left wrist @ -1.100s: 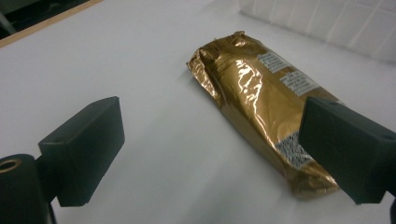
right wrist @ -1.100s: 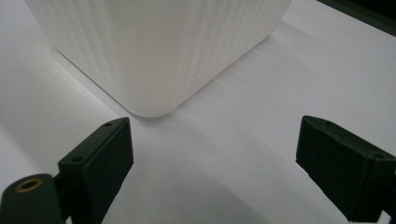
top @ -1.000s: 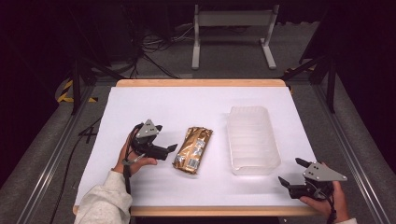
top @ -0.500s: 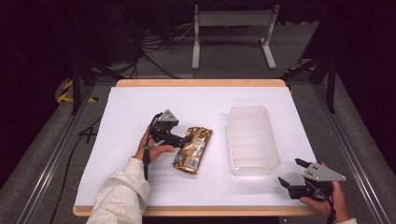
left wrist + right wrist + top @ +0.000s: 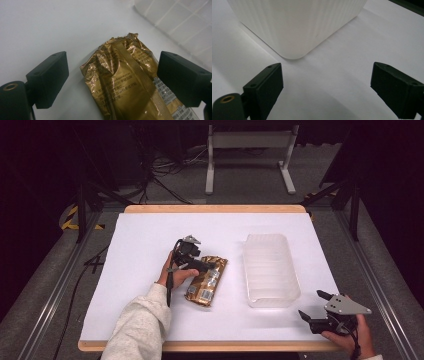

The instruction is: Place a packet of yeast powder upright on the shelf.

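the left gripper point(image 5: 210, 265) has its fingers point(image 5: 48, 77) spread wide apart with the gold foil packet point(image 5: 127, 82) lying flat on the white tabletop point(image 5: 145, 245) between them, its crimped end pointing away past the fingertips; neither finger looks to be touching it, though the packet sits nearer the finger on the right of the left gripper view. beyond that finger stands the clear ribbed plastic tub point(image 5: 270, 267), well apart from the packet

the packet looks light and soft, a crinkled foil sleeve that gives under pressure, and its glossy skin is likely slippery. whatever is inside could crush, so a gentle squeeze across the narrow width, on the fuller body just behind the crimped seal, seems the safest hold; pinching the thin seal alone would probably let it droop or slide out

the right gripper point(image 5: 314, 311) hangs over the near right corner of the tabletop, its fingers point(image 5: 264, 88) also apart with nothing between them, and a rounded corner of the tub is ahead of them

compared with half a second ago, the left gripper has moved forward so that its fingers now straddle the packet's far end; the packet, the tub and the right gripper sit where they were
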`<state>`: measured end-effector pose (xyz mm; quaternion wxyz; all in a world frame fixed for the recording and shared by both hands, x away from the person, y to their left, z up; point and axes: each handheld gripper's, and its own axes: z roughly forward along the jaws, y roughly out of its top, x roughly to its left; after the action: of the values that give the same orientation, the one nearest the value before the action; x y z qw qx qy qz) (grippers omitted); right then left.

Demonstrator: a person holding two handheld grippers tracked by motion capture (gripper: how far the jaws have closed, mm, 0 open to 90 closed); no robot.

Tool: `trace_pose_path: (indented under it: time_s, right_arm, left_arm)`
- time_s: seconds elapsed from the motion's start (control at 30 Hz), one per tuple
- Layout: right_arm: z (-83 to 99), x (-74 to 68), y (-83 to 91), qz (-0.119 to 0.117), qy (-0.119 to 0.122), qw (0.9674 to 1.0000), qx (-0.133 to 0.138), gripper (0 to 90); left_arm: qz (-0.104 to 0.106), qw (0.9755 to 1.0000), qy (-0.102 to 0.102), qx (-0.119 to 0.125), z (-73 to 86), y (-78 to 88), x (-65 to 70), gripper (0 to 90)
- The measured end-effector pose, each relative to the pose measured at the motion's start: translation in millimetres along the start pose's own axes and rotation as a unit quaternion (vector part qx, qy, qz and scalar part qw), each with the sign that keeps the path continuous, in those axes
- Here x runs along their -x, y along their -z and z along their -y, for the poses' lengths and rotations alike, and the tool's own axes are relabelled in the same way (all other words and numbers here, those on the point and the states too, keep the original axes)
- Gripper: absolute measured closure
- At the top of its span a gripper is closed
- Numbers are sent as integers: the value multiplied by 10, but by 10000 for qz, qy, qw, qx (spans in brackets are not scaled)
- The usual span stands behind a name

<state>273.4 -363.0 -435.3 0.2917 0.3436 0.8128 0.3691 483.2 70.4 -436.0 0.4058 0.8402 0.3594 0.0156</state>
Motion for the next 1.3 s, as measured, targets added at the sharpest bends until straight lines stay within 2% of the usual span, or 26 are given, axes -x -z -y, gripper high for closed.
trace_pose_path:
  time_s: [0.13,0.17,0.33,0.47,0.5,0.53,0.57,0.6,0.67,0.7,0.8,0.87,0.97,1.1,1.13,1.2,1.27,1.3]
  right_arm:
    - [-2,-6,4,1,17,10000,-18,115]
    - [-4,-10,6,9,23,10000,-15,115]
    - [-15,-41,7,34,124,9999,-39,116]
    - [-18,-37,10,23,110,9999,-28,116]
    - [-18,-40,11,13,116,9999,-34,116]
    - [-18,-40,11,13,116,9999,-34,116]
    - [-18,-43,9,17,125,9999,-51,120]
    - [-18,-41,6,11,137,9999,-71,120]
    - [-17,-41,3,9,136,9999,-72,120]
    - [-17,-42,2,-2,139,9999,-77,121]
    - [-16,-44,-1,-10,147,9998,-91,122]
    - [-14,-43,-4,-23,151,9998,-115,123]
    - [-14,-48,-10,-41,164,9998,-131,123]
    - [-15,-48,-11,-45,156,9998,-127,122]
    - [-15,-48,-11,-47,156,9998,-122,122]
    - [-17,-46,-7,-39,156,9998,-107,121]
    - [-18,-44,-3,-40,155,9998,-113,121]
    - [-19,-44,-2,-42,147,9998,-97,120]
  left_arm:
    - [-13,9998,-21,-186,-15,-75,0,124]
    - [52,9998,-7,-207,-18,-93,-1,123]
    - [198,9995,166,-159,-23,-138,-47,116]
    - [102,9997,15,-215,-24,-135,-30,141]
    - [258,9994,-96,-230,-21,-129,-17,239]
    - [258,9994,-96,-230,-21,-129,-17,255]
    - [275,9989,-229,-293,-19,-128,11,277]
    - [352,9986,-246,-294,-17,-125,11,324]
    - [371,9987,-230,-280,-14,-119,7,381]
    - [423,9986,-206,-244,-11,-103,-8,381]
    - [596,9982,11,-101,4,-38,-73,551]
    - [598,9982,40,-39,6,-10,-85,619]
    - [621,9980,-48,70,0,30,-83,721]
    - [663,9975,-157,201,-11,80,-56,831]
    - [642,9976,-172,212,-15,95,-33,837]
    - [641,9968,-297,384,-35,171,32,846]
    - [616,9965,-301,478,-39,206,61,848]
    - [655,9957,-359,554,-47,255,94,851]
